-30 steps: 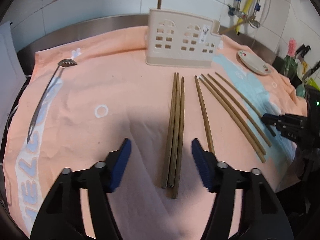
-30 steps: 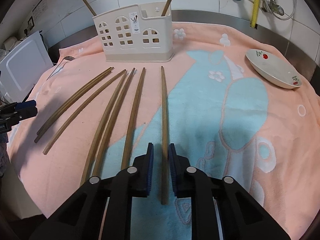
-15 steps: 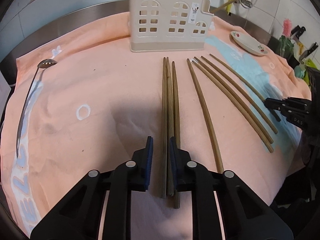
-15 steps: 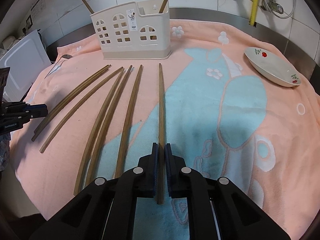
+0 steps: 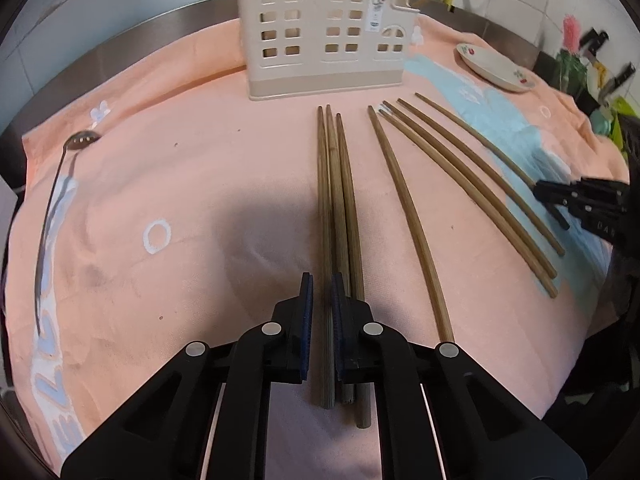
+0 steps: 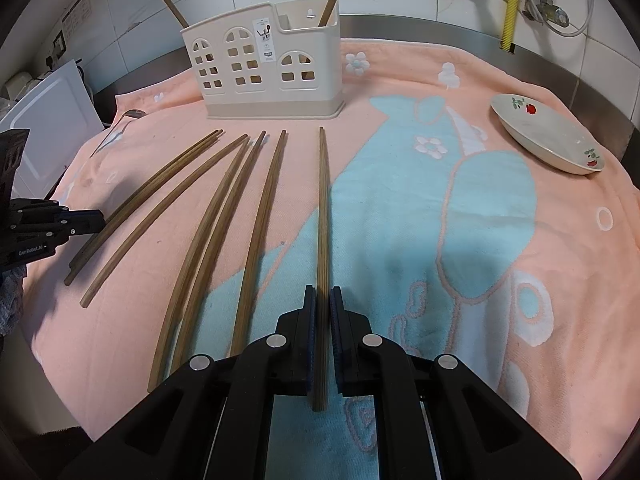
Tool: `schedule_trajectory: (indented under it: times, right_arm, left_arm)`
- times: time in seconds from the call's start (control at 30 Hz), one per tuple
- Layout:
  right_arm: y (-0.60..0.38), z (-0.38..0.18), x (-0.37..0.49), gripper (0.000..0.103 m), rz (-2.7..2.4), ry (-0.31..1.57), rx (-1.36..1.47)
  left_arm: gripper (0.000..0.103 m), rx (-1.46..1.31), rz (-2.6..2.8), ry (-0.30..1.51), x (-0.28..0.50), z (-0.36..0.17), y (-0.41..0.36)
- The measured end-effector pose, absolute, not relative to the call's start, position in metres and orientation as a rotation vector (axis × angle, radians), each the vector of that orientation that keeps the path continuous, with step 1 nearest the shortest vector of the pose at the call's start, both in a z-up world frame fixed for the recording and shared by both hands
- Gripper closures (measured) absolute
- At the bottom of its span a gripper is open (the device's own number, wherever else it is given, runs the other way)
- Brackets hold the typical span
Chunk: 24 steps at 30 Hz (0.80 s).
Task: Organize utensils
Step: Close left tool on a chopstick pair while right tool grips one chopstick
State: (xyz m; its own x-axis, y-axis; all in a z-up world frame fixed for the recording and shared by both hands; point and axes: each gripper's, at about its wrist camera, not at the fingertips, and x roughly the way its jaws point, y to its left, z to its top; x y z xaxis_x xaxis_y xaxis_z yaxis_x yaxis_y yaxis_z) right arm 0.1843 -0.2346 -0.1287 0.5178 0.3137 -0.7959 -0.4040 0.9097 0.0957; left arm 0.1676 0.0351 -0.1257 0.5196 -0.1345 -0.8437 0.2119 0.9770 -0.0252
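Observation:
Several long brown chopsticks lie side by side on a peach and blue towel (image 5: 192, 184), pointing at a cream utensil holder (image 5: 324, 36) at the back. My left gripper (image 5: 322, 284) has its jaws closing onto the leftmost chopstick (image 5: 325, 200) of a tight group of three, and the blue pads press its near end. My right gripper (image 6: 322, 292) is shut on the rightmost chopstick (image 6: 323, 200), which lies alone on the blue patch. Two chopsticks stand in the holder (image 6: 264, 68). Each gripper shows at the edge of the other's view.
A metal slotted spoon (image 5: 52, 208) lies along the towel's left side. A shallow white plate (image 6: 548, 136) with red flowers sits at the back right. A white appliance (image 6: 44, 128) stands off the left edge. Tiled wall and pipes run behind.
My left gripper shut from wide open around the three chopsticks onto the leftmost one and came slightly forward and down. The right gripper finished pinching its chopstick and stayed put.

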Motion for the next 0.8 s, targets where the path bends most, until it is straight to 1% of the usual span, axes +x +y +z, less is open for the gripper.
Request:
schedule_trajectory:
  times: [0.27,0.67,0.8]
  right_arm:
    - [-0.235,-0.129,0.184,0.095,0.431,0.931,-0.100]
    - [-0.234,-0.130,0.183,0.095,0.423,0.919,-0.097]
    - [-0.231,-0.130,0.182,0.096,0.415,0.912,-0.121]
  left_arm:
    - [0.094,0.058,-0.207,1.031,0.171,-0.133,0.038]
    - [0.094,0.021,-0.176,1.021,0.167,-0.134,0.039]
    - [0.097,0.072,-0.154,1.012,0.166,-0.133,0.030]
